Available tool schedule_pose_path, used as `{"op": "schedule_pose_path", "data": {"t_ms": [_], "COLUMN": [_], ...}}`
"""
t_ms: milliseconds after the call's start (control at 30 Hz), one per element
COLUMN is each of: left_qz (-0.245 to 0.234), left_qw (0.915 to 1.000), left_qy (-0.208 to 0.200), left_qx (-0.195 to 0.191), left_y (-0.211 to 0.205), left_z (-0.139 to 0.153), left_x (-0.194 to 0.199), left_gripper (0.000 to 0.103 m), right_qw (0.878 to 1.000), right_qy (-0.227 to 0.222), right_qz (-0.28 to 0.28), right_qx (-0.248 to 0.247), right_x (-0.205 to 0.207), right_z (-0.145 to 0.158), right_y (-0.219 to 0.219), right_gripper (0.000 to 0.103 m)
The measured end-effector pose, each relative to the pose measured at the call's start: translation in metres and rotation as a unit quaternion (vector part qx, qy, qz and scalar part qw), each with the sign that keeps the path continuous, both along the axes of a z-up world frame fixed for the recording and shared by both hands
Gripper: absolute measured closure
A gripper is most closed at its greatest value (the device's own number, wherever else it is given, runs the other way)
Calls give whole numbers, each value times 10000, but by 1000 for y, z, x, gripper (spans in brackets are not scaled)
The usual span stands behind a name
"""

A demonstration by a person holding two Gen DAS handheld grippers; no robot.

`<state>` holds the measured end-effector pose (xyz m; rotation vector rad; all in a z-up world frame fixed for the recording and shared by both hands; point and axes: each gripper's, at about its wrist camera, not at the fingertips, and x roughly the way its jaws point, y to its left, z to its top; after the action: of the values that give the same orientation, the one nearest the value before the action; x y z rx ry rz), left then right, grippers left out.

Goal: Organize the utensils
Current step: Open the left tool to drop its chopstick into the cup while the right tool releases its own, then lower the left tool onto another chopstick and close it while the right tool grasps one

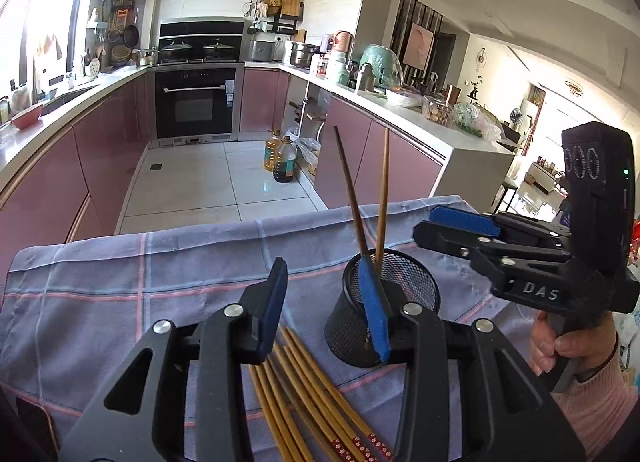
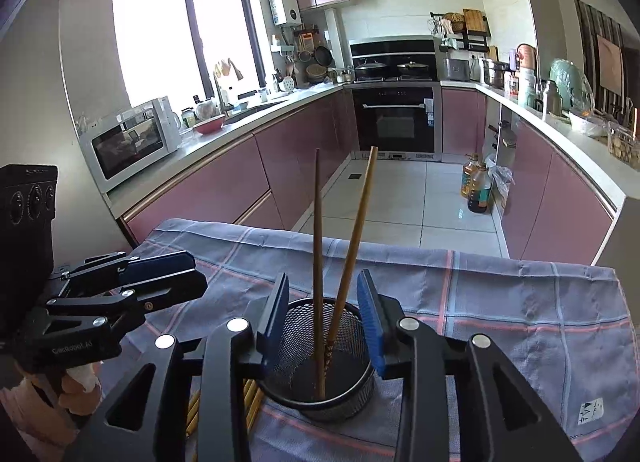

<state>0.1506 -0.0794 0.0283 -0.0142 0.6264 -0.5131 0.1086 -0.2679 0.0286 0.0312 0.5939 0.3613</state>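
A black mesh cup stands on a blue checked cloth, with a dark chopstick and a light chopstick upright in it. Several loose chopsticks lie on the cloth below my left gripper, which is open and empty just left of the cup. In the right wrist view my right gripper is open above the cup. The dark chopstick and the light one rise between its jaws, and the pads do not press on them. My left gripper shows at the left.
The cloth's far edge drops to a tiled kitchen floor with oil bottles. Pink cabinets and cluttered counters line both sides. A hand in a pink sleeve holds my right gripper to the right of the cup.
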Motion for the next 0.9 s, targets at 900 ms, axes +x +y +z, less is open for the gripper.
{"op": "schedule_pose_path", "data": {"t_ms": [900], "left_qz": [424], "left_qw": [9891], "left_qy": [1084], "left_qx": [900], "left_y": [47], "left_z": [-121], "left_x": [-46], "left_gripper": [63], "right_qw": [9915], "right_qy": [1181], "right_qz": [466], "right_qx": [-291], "right_x": [-49], "right_z": [-111], "right_y": [56], "right_gripper": [58]}}
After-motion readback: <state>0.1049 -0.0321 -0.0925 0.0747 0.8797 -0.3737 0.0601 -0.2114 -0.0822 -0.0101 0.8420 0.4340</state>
